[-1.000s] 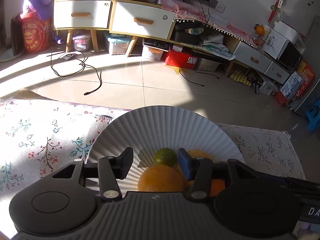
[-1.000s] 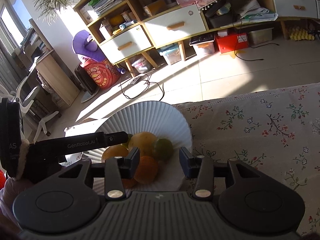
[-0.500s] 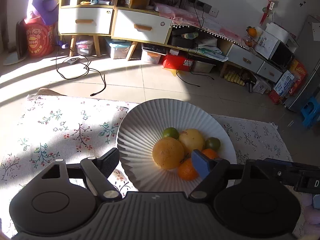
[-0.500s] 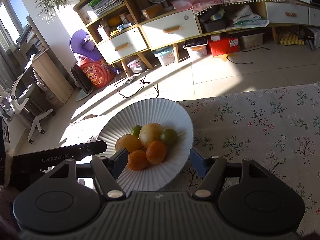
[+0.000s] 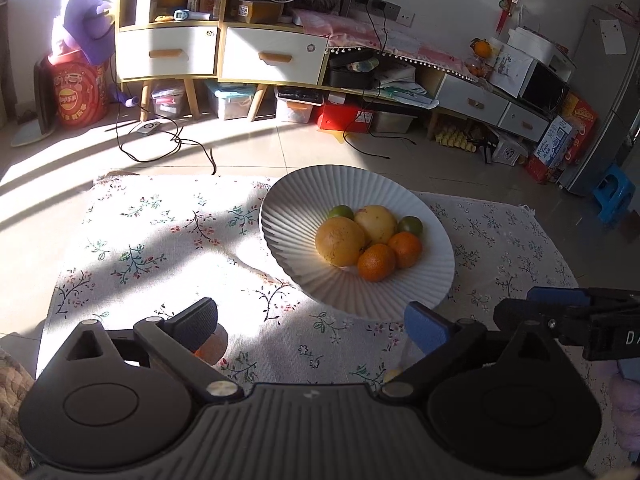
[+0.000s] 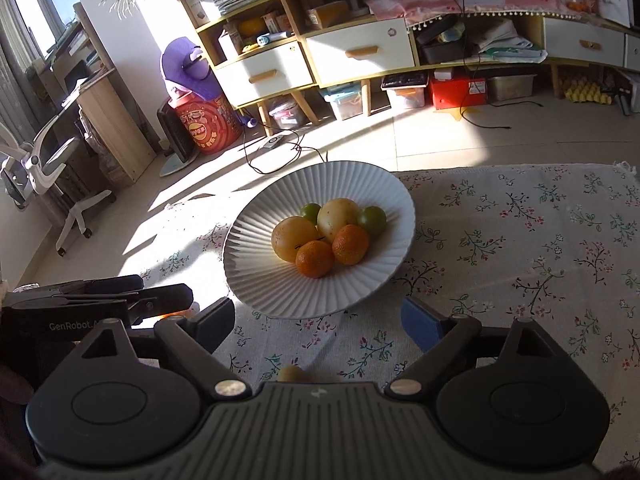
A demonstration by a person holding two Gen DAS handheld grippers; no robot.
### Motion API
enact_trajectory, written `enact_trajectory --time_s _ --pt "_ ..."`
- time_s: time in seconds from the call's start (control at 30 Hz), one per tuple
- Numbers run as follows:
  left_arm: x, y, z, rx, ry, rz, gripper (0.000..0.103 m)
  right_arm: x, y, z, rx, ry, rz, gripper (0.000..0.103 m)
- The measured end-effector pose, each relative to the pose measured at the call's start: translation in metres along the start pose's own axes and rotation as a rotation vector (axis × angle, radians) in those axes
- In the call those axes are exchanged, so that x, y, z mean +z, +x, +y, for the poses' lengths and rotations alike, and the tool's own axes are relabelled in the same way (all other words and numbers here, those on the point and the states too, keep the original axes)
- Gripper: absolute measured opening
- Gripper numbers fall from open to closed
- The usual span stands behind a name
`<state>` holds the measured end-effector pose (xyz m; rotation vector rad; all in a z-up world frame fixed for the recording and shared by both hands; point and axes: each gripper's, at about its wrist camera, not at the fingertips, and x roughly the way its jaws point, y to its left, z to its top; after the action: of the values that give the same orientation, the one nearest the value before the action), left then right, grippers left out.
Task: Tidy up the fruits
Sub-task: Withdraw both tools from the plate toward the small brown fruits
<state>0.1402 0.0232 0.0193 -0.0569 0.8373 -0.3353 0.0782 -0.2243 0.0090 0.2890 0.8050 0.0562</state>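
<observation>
While six fruits (image 5: 366, 240) are piled in the white ribbed plate (image 5: 296, 216) on the floral cloth (image 5: 160, 240), the left gripper (image 5: 310, 326) and right gripper (image 6: 316, 318) have just been opened wide, nothing between them. If the plate's near rim is knocked, fruit could be rolled off.

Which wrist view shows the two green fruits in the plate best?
The right wrist view: both green fruits sit well exposed behind the pile. In the left wrist view they peek out partly hidden behind the yellow fruits.
</observation>
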Motion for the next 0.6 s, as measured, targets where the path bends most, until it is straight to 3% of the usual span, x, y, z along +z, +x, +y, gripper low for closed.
enact_trajectory --time_s 0.3,0.6 --pt "-0.037 -0.01 0.003 0.022 0.023 0.051 0.093 -0.029 -0.006 0.015 -0.025 -0.045 0.018 0.097" --pt "-0.068 -0.024 0.006 0.051 0.091 0.039 0.093 -0.057 -0.011 0.026 -0.037 -0.105 0.011 0.099"
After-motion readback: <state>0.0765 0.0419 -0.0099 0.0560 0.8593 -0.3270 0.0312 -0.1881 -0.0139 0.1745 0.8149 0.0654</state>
